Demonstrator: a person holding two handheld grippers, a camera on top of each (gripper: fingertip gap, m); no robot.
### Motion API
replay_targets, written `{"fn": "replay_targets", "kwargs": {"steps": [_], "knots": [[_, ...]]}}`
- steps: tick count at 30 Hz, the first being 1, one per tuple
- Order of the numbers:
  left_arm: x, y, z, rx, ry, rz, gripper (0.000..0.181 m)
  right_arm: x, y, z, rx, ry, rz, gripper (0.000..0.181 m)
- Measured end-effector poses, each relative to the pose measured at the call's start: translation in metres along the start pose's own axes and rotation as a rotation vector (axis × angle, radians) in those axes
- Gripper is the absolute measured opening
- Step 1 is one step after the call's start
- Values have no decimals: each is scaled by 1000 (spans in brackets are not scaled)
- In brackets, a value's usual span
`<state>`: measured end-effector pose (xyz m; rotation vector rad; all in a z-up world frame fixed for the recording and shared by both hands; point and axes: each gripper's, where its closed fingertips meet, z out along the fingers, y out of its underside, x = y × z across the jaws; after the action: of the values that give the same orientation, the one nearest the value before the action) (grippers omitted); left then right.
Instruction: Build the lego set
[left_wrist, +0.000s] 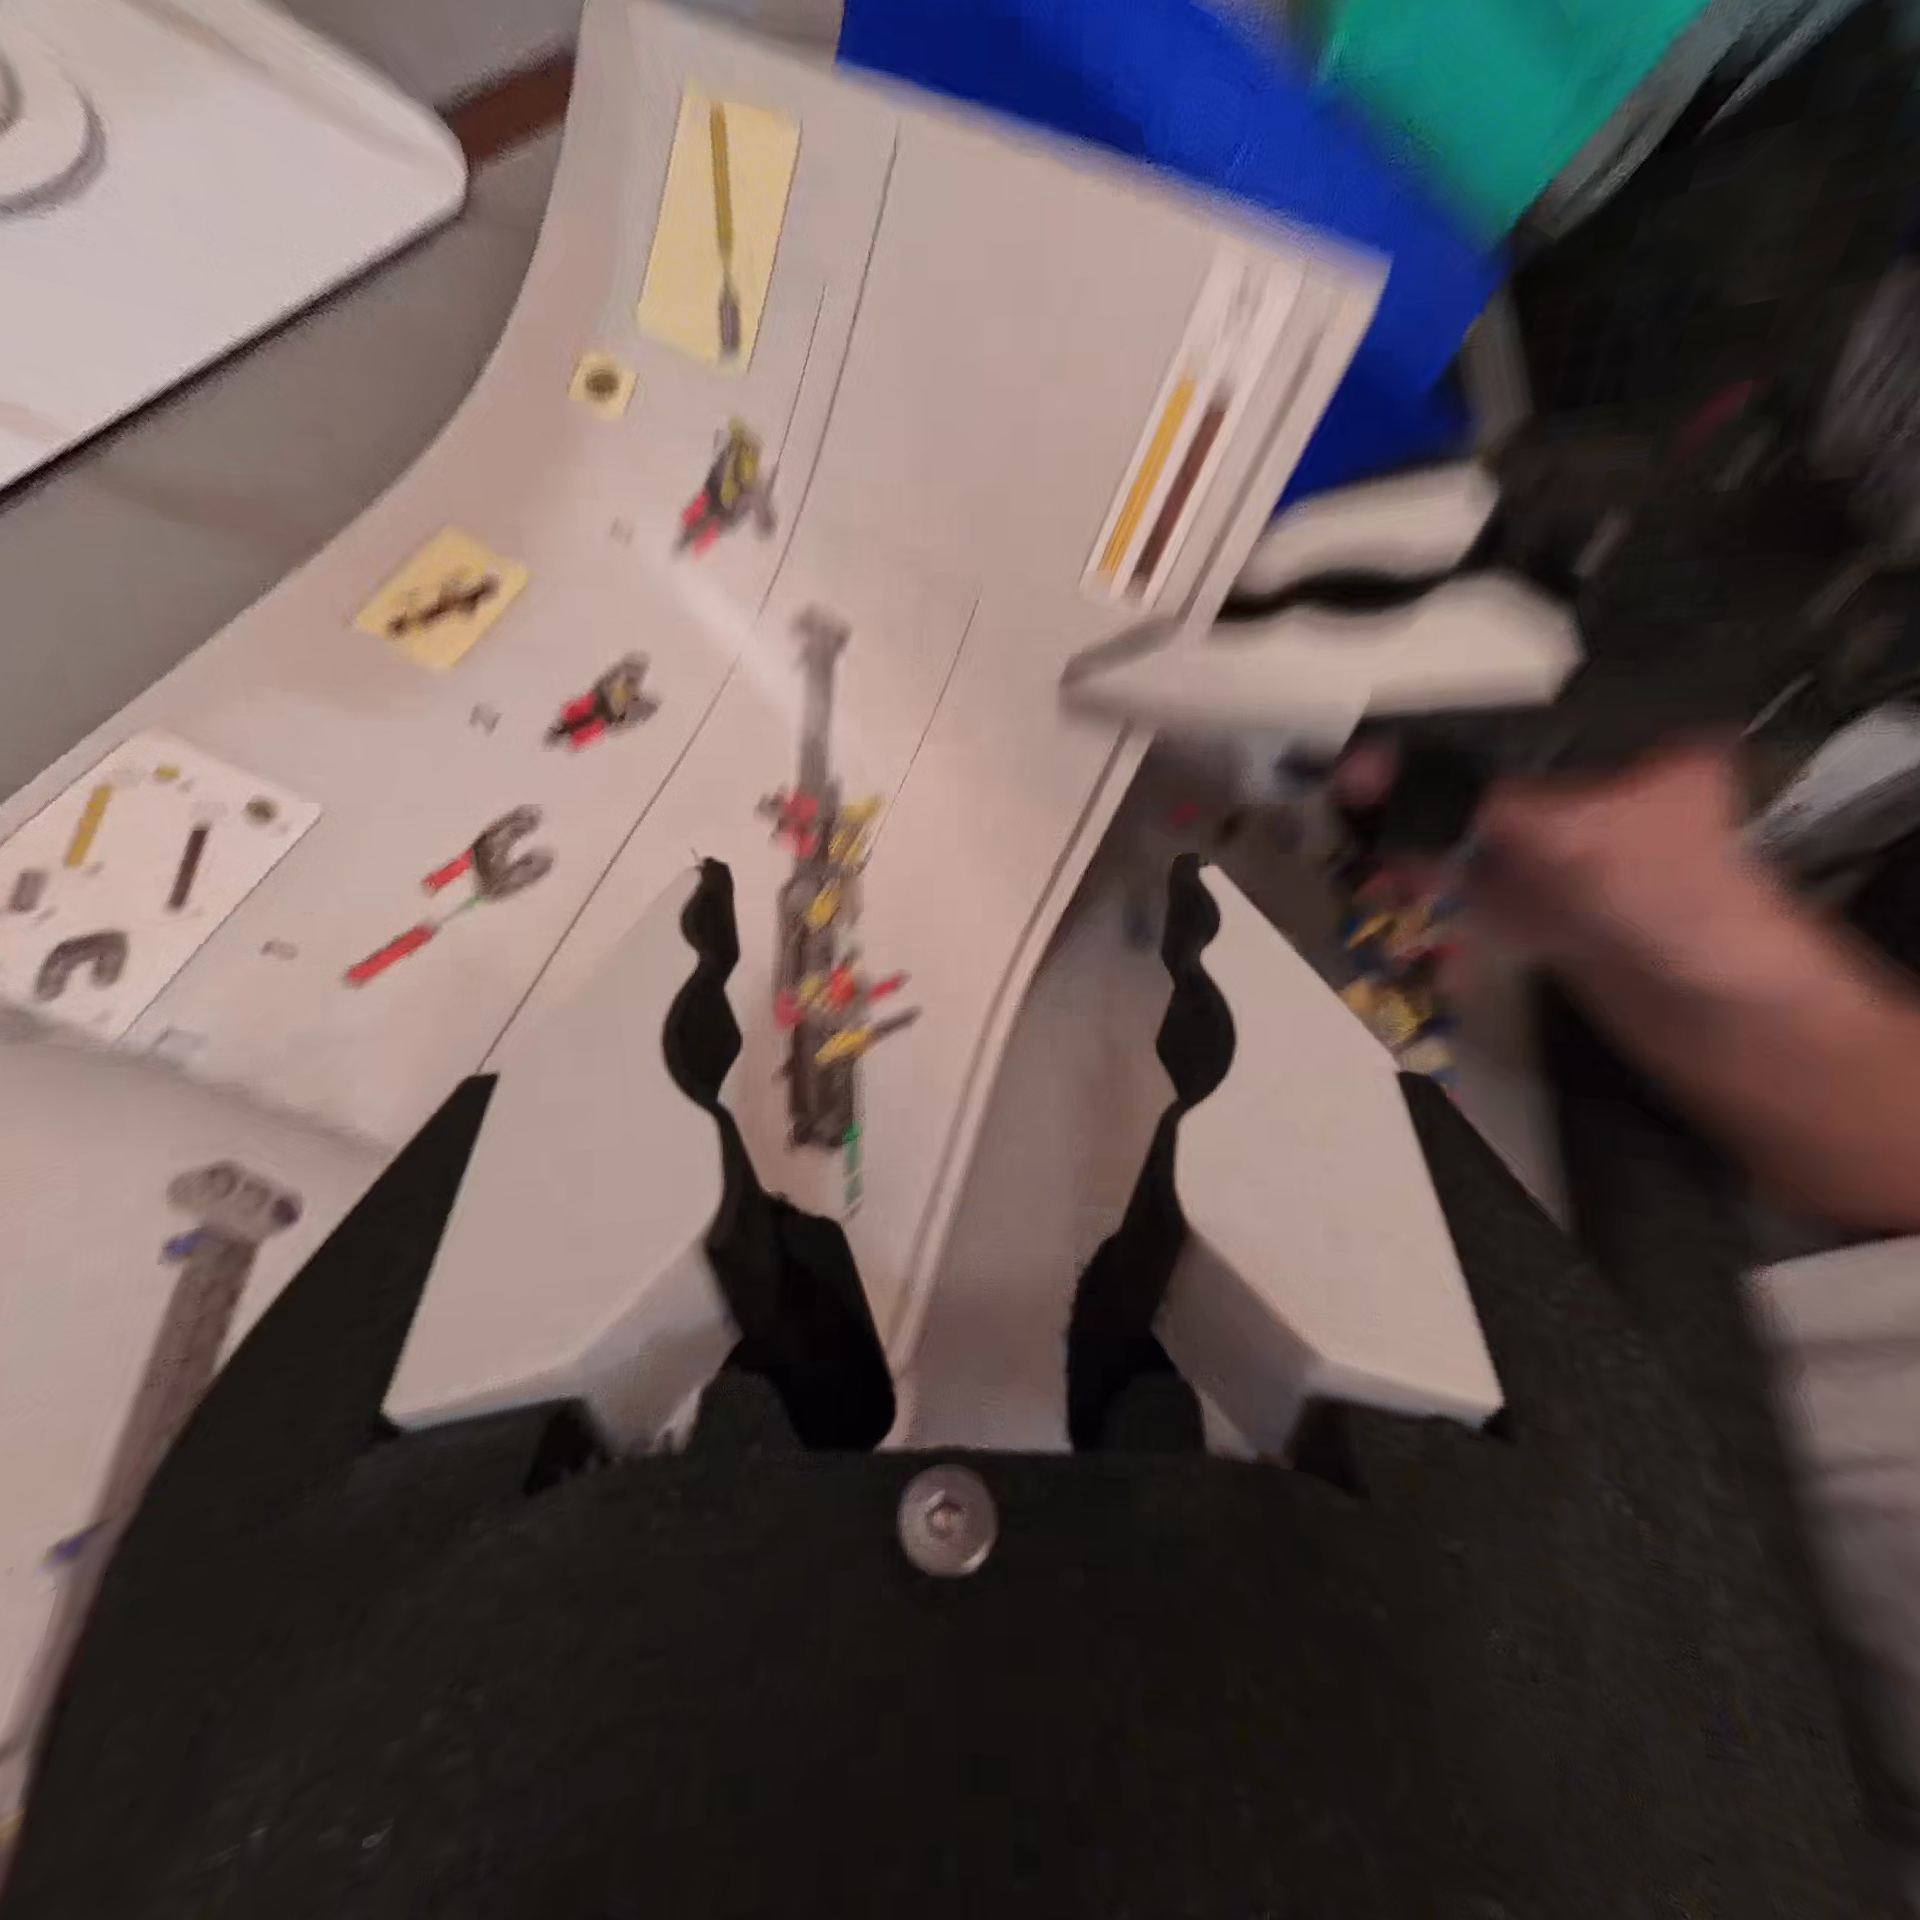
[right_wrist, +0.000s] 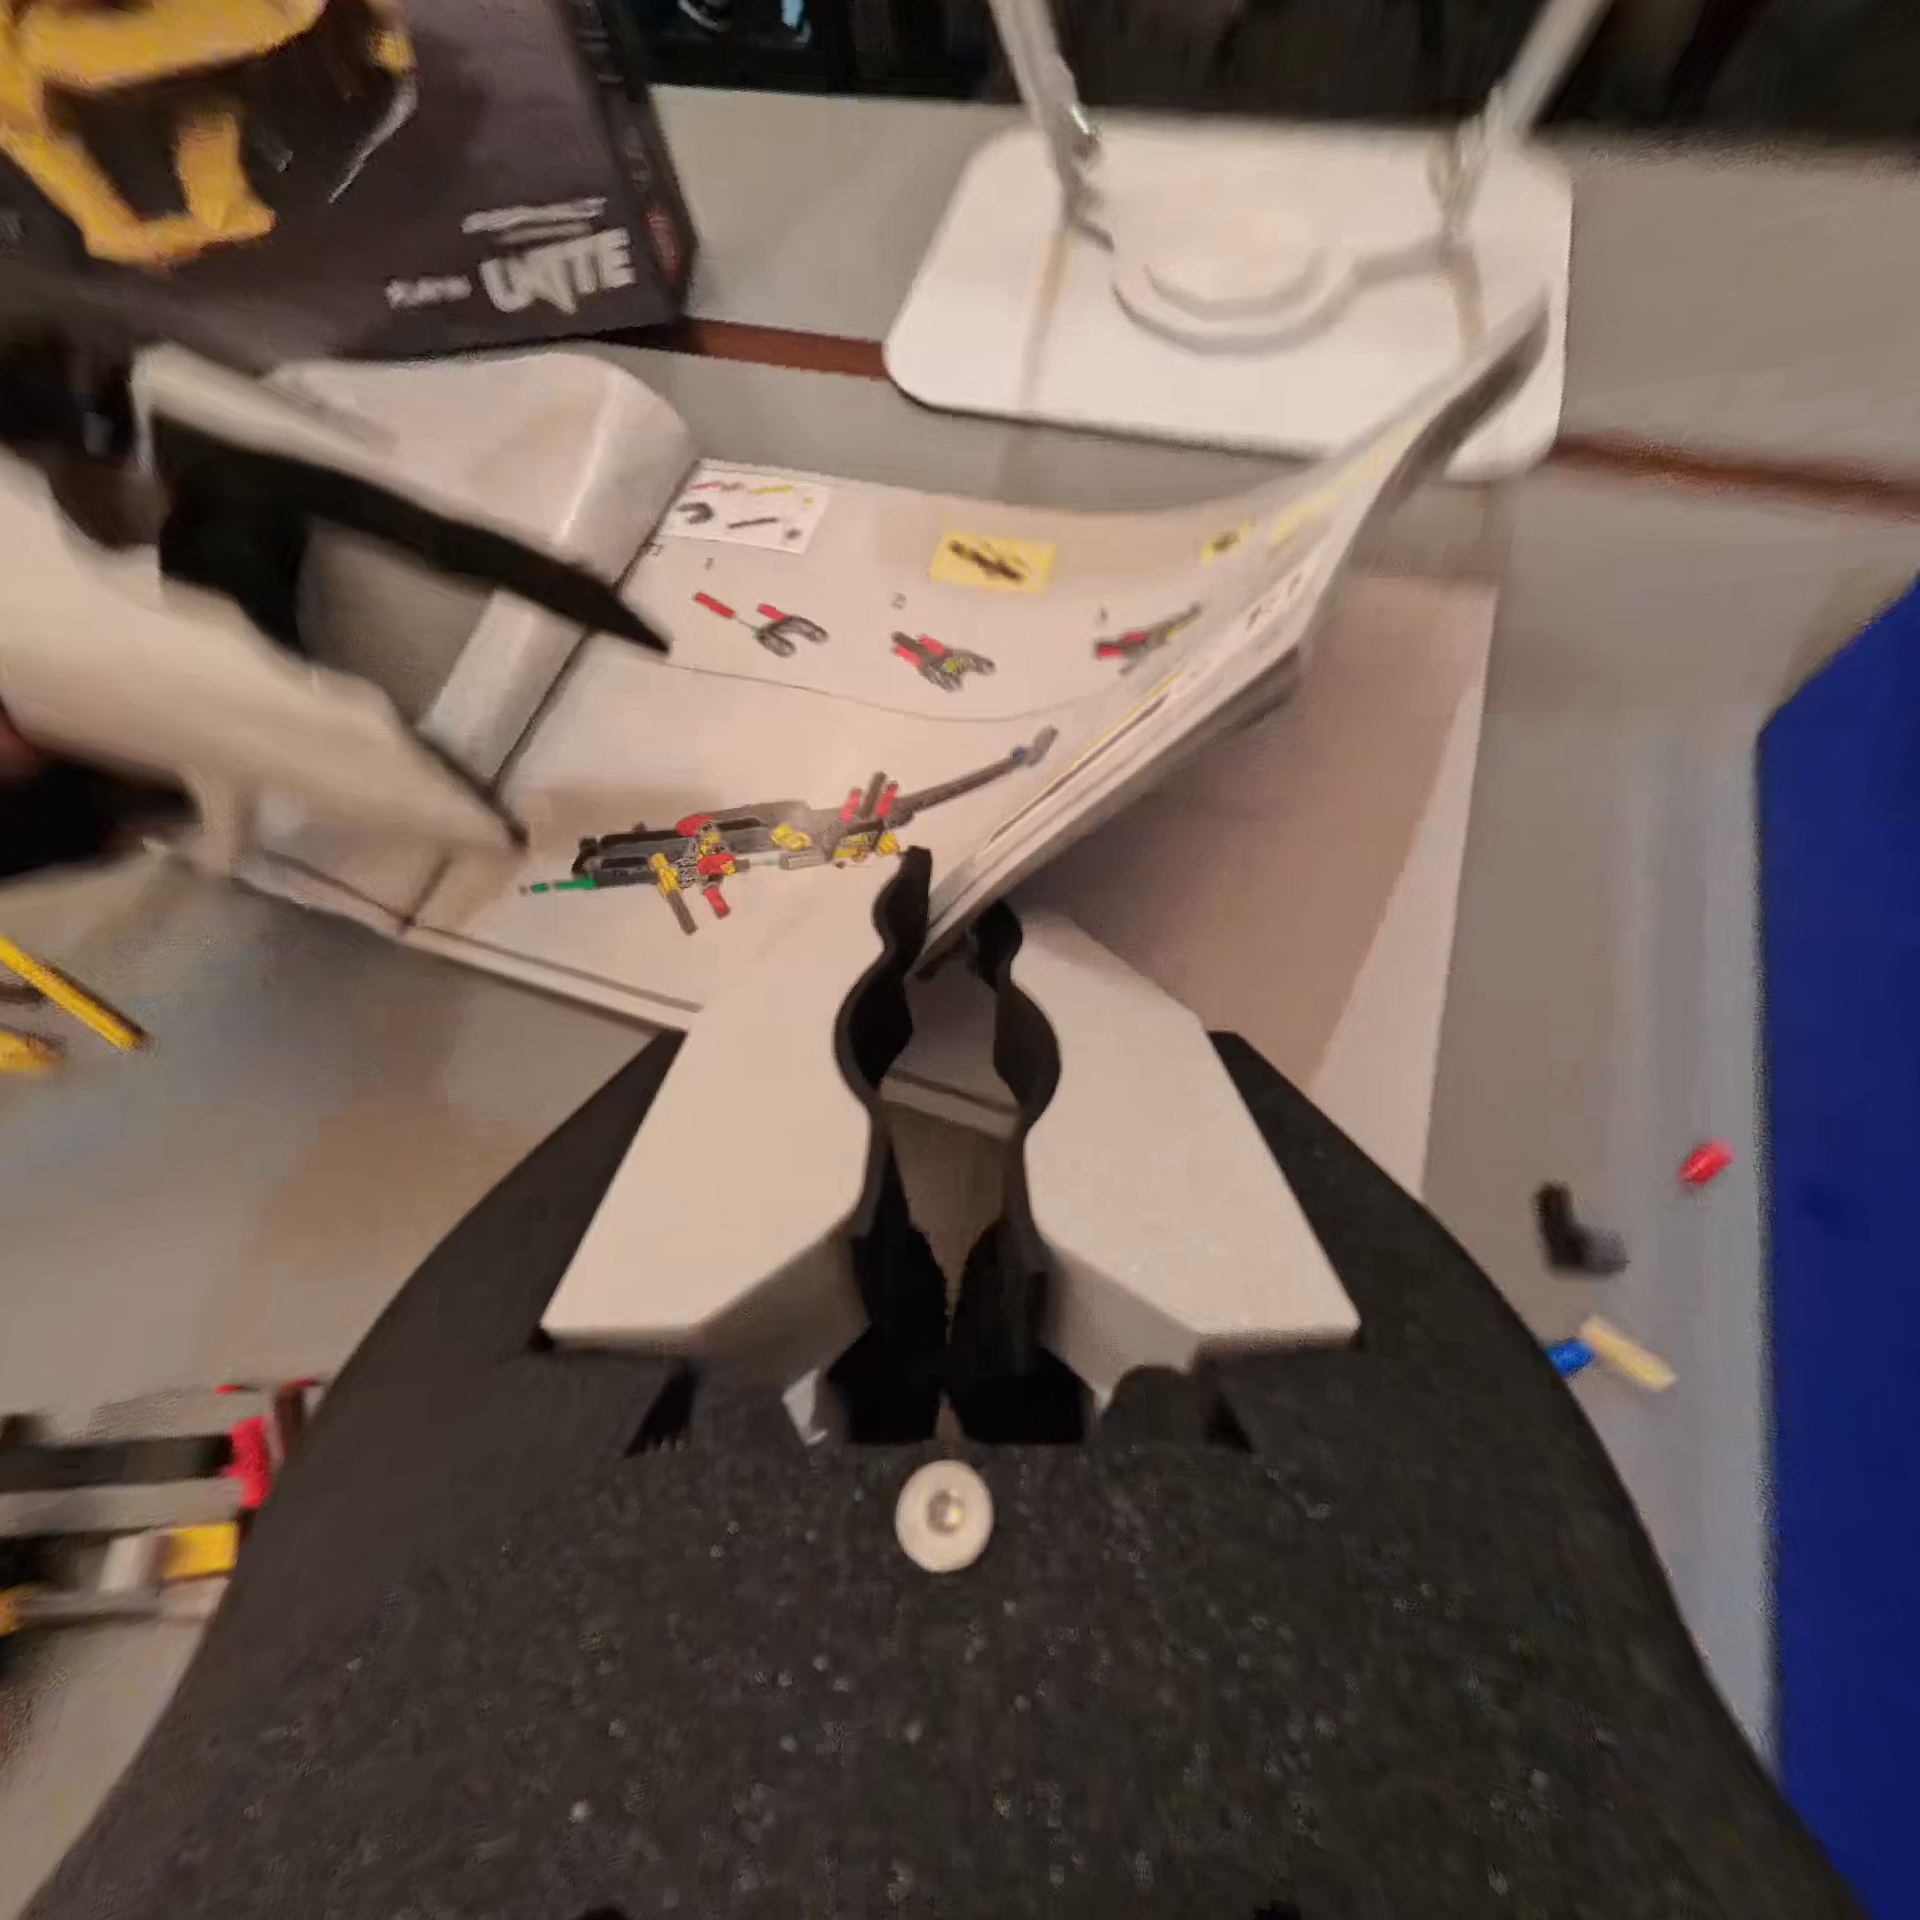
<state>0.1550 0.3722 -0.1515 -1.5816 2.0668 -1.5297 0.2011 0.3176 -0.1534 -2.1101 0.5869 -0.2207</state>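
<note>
The open instruction booklet (left_wrist: 644, 582) lies on the grey table and also shows in the right wrist view (right_wrist: 831, 717). My left gripper (left_wrist: 945, 883) is open and empty, hovering over the booklet's right page; it shows blurred in the right wrist view (right_wrist: 582, 738). My right gripper (right_wrist: 951, 904) is shut on the edge of a stack of lifted pages (right_wrist: 1247, 665), which curve up off the booklet. It also shows in the left wrist view (left_wrist: 1195, 623) at the page edge, with a hand (left_wrist: 1621, 914) behind it.
A black lego box (right_wrist: 364, 177) stands at the back left, a white stand base (right_wrist: 1226, 270) behind the booklet, and a blue bin (right_wrist: 1839, 1039) on the right. Loose red (right_wrist: 1704, 1162), black (right_wrist: 1574, 1236) and tan (right_wrist: 1626, 1351) pieces lie beside the bin. A part-built assembly (right_wrist: 156, 1475) lies at the lower left. Left tips to right tips: about 8 centimetres. From the left gripper's tips to the part-built assembly (right_wrist: 156, 1475) is close to 15 centimetres.
</note>
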Motion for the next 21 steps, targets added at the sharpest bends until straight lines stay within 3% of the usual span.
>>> {"fn": "replay_targets", "kwargs": {"steps": [4, 7, 9, 10, 12, 14, 17, 19, 21], "knots": [[21, -63, -29, 195, 235, -240, 95, -32, -11, -2, 8, 162, -500, 7], [22, -75, -36, 177, 269, -296, 96, -51, -12, -1, -12, 302, -867, 6], [15, -69, -37, 137, 249, -331, 78, -63, -12, 0, -5, 352, -1012, 6], [8, -62, -37, 109, 218, -340, 54, -66, -13, 0, 2, 367, -1036, 6], [2, -52, -41, 101, 215, -360, 21, -72, -12, 0, 16, 342, -1034, 6], [-1, -47, -47, 132, 232, -384, 6, -76, -10, -2, 49, 278, -974, 16], [-5, -35, -50, 166, 244, -387, 1, -103, 2, -17, 22, -48, -717, 35], [-6, -33, -54, 210, 276, -410, 2, -118, -11, -36, 63, -258, -474, 59], [-4, -31, -55, 238, 317, -442, 2, -113, -32, -39, 73, -360, -240, 85]]}}
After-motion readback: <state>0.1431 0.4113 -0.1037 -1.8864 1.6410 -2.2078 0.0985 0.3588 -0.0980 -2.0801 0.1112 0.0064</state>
